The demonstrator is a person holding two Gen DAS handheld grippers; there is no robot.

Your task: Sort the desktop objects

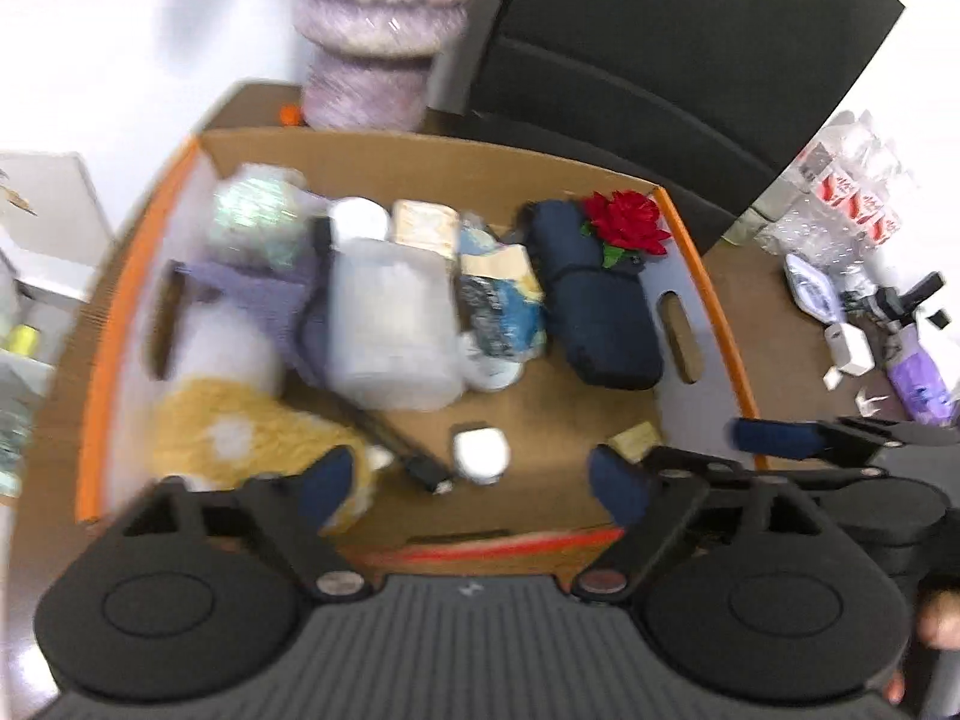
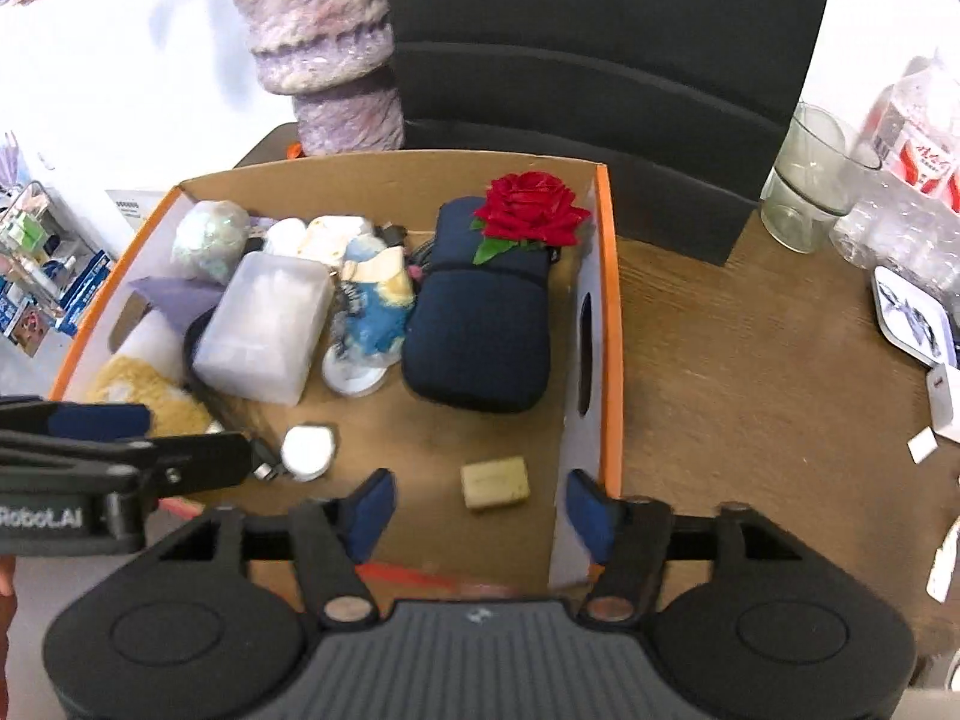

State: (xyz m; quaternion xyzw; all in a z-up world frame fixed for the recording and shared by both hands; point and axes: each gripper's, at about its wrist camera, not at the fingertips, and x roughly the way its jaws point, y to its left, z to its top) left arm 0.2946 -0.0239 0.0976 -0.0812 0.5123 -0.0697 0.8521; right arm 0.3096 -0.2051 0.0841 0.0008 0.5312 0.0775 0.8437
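Note:
A cardboard box with an orange rim [image 2: 611, 300] [image 1: 708, 294] stands on the wooden desk and holds several items. Among them are a navy pouch [image 2: 480, 336] [image 1: 600, 318] with a red rose [image 2: 531, 207] [image 1: 627, 222] on it, a translucent plastic case [image 2: 264, 324] [image 1: 390, 324], a blue and white figurine [image 2: 375, 306], a yellow plush [image 1: 240, 438], a small white round case [image 2: 307, 450] [image 1: 480, 455] and a tan block [image 2: 495, 482] [image 1: 633, 439]. My right gripper [image 2: 480, 507] is open over the box's near right corner, and the tan block lies on the floor between its fingertips, untouched. My left gripper [image 1: 474, 483] is open just short of the white case. Nothing is held.
A fuzzy purple post [image 2: 324, 60] and a black chair back [image 2: 600, 60] stand behind the box. To the right on the desk [image 2: 750, 360] are a glass jar [image 2: 804, 180], wrapped water bottles [image 2: 912, 168], a white tray [image 2: 912, 312] and small bits. A shelf [image 2: 36, 264] stands at the left.

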